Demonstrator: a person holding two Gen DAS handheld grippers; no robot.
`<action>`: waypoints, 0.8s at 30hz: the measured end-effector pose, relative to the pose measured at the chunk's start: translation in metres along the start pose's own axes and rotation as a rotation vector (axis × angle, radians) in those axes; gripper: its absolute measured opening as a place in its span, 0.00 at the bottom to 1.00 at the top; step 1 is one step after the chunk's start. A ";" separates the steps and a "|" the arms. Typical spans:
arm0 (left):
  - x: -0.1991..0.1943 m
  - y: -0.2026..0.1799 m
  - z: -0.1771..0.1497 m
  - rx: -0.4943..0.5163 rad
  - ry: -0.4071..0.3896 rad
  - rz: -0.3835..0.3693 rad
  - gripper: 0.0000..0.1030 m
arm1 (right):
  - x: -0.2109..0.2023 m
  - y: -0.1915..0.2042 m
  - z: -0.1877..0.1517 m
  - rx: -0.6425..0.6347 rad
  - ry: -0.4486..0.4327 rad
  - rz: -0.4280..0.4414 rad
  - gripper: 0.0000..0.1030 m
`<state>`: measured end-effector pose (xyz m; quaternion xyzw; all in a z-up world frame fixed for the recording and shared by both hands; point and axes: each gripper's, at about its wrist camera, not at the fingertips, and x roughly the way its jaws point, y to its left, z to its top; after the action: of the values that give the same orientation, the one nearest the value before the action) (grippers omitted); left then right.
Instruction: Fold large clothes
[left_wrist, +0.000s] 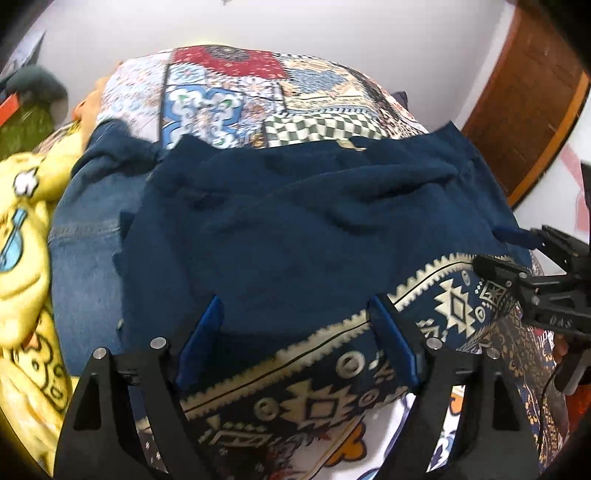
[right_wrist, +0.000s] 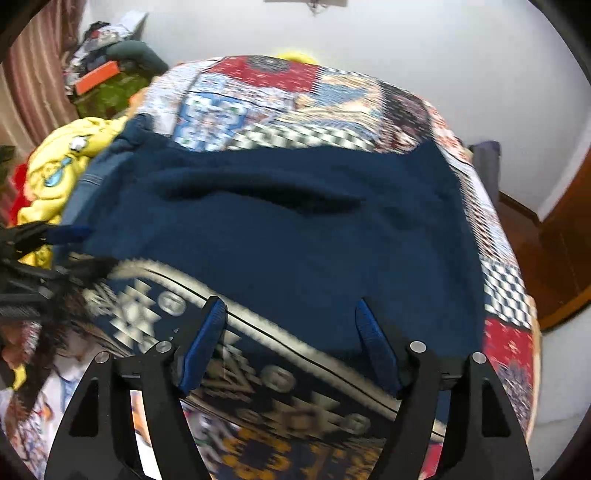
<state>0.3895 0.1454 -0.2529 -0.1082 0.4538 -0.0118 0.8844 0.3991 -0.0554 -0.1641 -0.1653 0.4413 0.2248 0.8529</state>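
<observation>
Nearest cloth: a navy patterned band (left_wrist: 369, 354) with cream geometric figures and a zigzag border is seen right under both pairs of tongs, draped over the bed's near edge.
Left tongs (left_wrist: 295, 347): the jaws are held well apart, and nothing is pinched; the blue pads (left_wrist: 201, 343) straddle the line where the plain cloth meets the patterned band.
Right tongs (right_wrist: 290, 341): the jaws are likewise spread, with no cloth clamped between them; they are poised over the same border, nearer the bed's right edge.
Task's thing: a large dark blue garment (left_wrist: 314, 218) is laid across the middle of the bed (right_wrist: 266, 96), its surface rumpled by a few soft ridges.
Long axis: the garment is stretched roughly from the bed's left edge to its right edge, crosswise to the way both tongs point.
Direction from tongs: the garment is spread forward from both tongs toward the bed's far edge, its near hem lying just below the fingertips.
Nearer hand: neither is clearly favoured; each is set over its own end of the near hem.
Left-edge clutter: denim fabric (left_wrist: 85, 258) is tucked beside the garment, and a yellow printed cloth (left_wrist: 26, 236) is heaped beyond it.
Step judged: the near hem appears ready to be gripped at two points and carried toward the far edge.
</observation>
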 end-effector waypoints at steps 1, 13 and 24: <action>-0.003 0.005 -0.003 -0.011 -0.005 0.027 0.81 | -0.002 -0.007 -0.003 0.012 0.003 -0.010 0.68; -0.019 0.100 -0.053 -0.276 0.086 0.219 0.82 | -0.025 -0.085 -0.045 0.267 0.041 -0.048 0.70; -0.063 0.102 -0.087 -0.526 0.034 -0.117 0.83 | -0.068 -0.088 -0.061 0.288 -0.004 -0.070 0.70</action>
<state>0.2743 0.2368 -0.2724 -0.3602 0.4491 0.0539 0.8159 0.3695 -0.1753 -0.1340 -0.0560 0.4614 0.1294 0.8759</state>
